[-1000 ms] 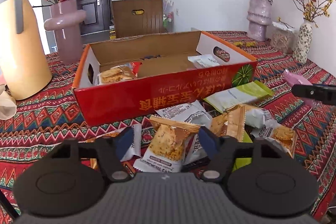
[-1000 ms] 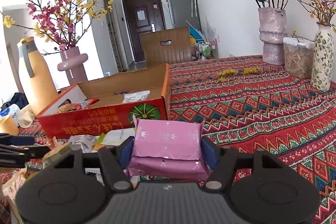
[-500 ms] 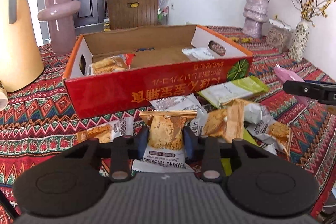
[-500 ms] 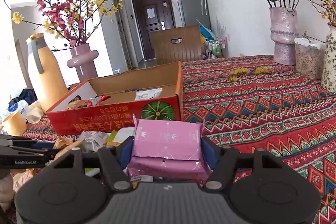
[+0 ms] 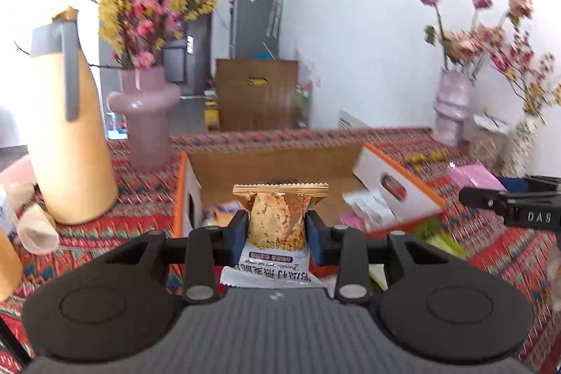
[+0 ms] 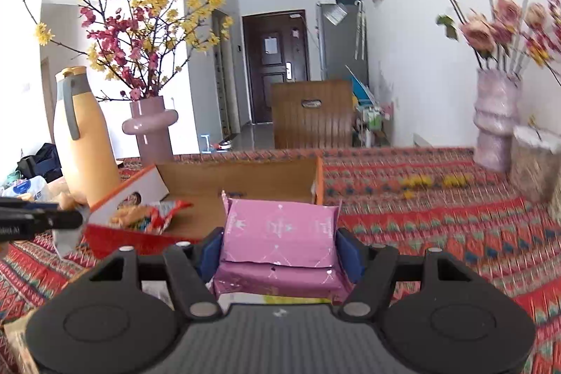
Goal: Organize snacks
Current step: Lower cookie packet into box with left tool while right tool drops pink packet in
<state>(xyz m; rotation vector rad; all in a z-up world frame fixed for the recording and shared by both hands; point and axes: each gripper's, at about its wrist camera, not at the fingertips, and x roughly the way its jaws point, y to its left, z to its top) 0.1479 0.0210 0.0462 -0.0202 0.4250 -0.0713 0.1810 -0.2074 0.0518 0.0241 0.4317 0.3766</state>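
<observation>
Left claw [image 5: 277,232] clenched on biscuit pkt [image 5: 278,219], held up in front of open red box [image 5: 396,188]. Right claw [image 6: 278,251] grips pink pkt [image 6: 280,240], raised above tabletop [image 6: 438,216] beside the box.

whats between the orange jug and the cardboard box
In the right wrist view, a pink vase of flowering branches stands between the orange jug and the cardboard box, slightly behind them.

Cracker packet [image 5: 278,216] now in left claw [image 5: 277,228], aloft.
</observation>
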